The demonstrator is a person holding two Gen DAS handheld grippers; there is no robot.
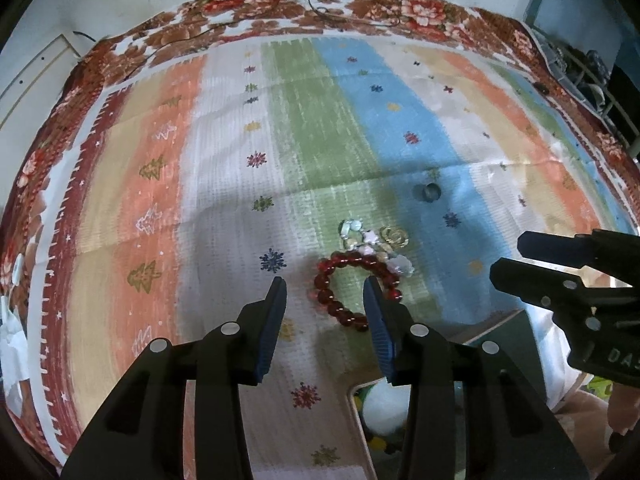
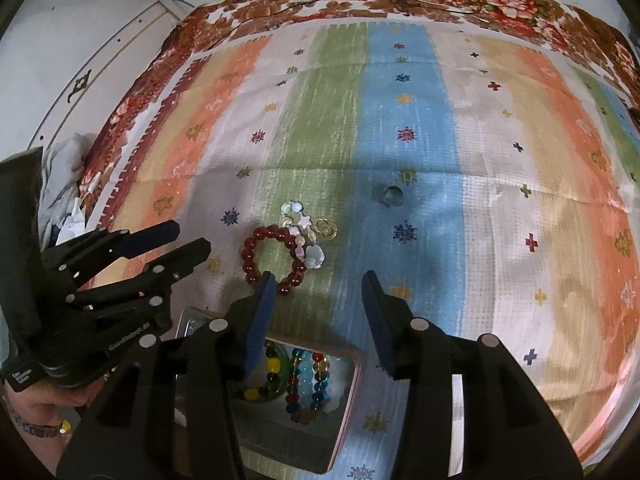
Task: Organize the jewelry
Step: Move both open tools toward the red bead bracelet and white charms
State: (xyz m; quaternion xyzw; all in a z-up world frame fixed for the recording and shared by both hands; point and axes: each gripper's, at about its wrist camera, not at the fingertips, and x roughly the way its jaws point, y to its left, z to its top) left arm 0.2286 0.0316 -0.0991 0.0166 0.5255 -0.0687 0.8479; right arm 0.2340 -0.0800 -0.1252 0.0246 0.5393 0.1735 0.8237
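Note:
A red bead bracelet (image 1: 347, 289) lies on the striped cloth; it also shows in the right wrist view (image 2: 271, 259). A pale shell-and-star bracelet (image 1: 372, 246) (image 2: 302, 236) lies touching its far side, with a gold ring piece (image 1: 394, 237) (image 2: 327, 229) beside it. A small silver ring (image 1: 429, 192) (image 2: 391, 195) lies farther off. My left gripper (image 1: 326, 294) is open and empty, hovering over the red bracelet. My right gripper (image 2: 320, 286) is open and empty, just right of the red bracelet. A box (image 2: 352, 392) below holds several coloured bead bracelets (image 2: 304, 376).
The striped cloth (image 1: 240, 200) covers a bed with a floral blanket (image 1: 416, 12) at the far edge. The right gripper's body (image 1: 580, 292) shows at the right of the left view; the left gripper's body (image 2: 120, 280) shows at the left of the right view. Thin cables (image 1: 320, 8) lie at the back.

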